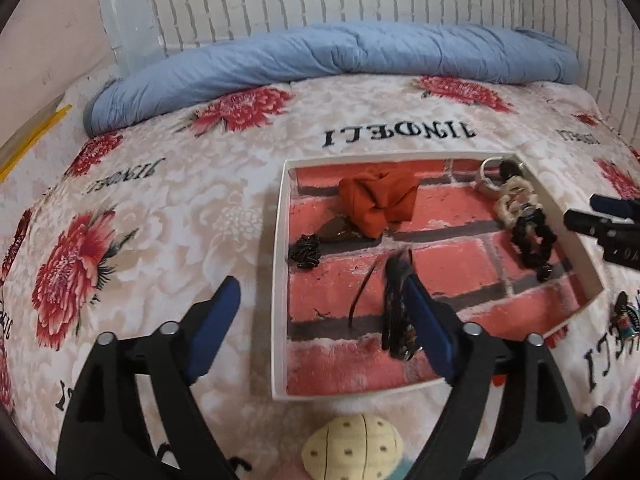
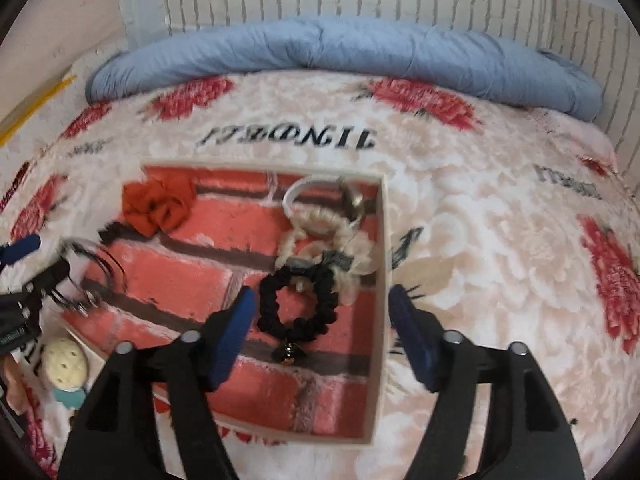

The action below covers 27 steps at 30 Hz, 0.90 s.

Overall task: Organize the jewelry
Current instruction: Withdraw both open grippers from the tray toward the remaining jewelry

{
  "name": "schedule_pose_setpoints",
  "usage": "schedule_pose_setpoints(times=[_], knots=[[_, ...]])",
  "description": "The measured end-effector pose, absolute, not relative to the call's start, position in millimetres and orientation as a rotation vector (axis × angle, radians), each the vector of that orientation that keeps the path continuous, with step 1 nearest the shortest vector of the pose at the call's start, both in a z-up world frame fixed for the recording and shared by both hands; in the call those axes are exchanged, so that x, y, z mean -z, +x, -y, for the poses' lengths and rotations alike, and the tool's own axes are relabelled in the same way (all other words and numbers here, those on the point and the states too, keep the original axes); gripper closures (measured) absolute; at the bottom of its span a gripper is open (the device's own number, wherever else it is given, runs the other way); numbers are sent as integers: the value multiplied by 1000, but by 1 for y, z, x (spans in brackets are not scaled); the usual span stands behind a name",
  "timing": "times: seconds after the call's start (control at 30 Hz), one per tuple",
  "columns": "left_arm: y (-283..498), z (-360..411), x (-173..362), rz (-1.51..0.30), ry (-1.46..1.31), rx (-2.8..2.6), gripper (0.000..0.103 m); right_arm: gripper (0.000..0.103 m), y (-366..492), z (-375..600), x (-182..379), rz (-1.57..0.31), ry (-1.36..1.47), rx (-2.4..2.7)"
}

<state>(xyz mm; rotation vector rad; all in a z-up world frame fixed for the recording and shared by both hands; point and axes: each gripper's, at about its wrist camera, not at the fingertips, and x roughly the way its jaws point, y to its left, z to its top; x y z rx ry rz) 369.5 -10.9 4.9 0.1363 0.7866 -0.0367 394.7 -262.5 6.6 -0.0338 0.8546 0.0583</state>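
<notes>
A white tray (image 1: pixel 280 240) with a red brick-print floor lies on the floral blanket. In it lie an orange scrunchie (image 1: pixel 376 200), a small black beaded piece (image 1: pixel 305 252), a cream scrunchie (image 1: pixel 514 198), a black scrunchie (image 1: pixel 534 240) and a white ring (image 1: pixel 486 178). My left gripper (image 1: pixel 320 304) is open; a dark braided bracelet (image 1: pixel 396 312) hangs against its right finger (image 1: pixel 424 328) over the tray. My right gripper (image 2: pixel 320 312) is open and empty above the black scrunchie (image 2: pixel 296 304), astride the tray's right wall (image 2: pixel 384 280).
A rolled blue quilt (image 1: pixel 320 60) lies along the far side under a white brick wall. A cream dotted round object (image 1: pixel 352 444) sits near the tray's front edge. A colourful trinket (image 1: pixel 628 316) lies on the blanket right of the tray.
</notes>
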Motion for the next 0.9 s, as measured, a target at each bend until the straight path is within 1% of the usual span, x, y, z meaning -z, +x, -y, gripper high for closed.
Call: schedule_pose_setpoints(times=[0.03, 0.13, 0.33, 0.6, 0.9], knots=[[365, 10, -10, -775, 135, 34, 13, 26, 390, 265, -15, -840, -34, -58], [350, 4, -24, -749, 109, 47, 9, 21, 373, 268, -36, -808, -53, -49], [321, -8, -38, -724, 91, 48, 6, 19, 331, 269, -54, -774, -62, -49], [275, -30, -29, -715, 88, 17, 5, 18, 282, 266, -31, -764, -54, -41], [249, -35, -16, -723, 84, 12, 5, 18, 237, 272, 4, -751, -4, 4]])
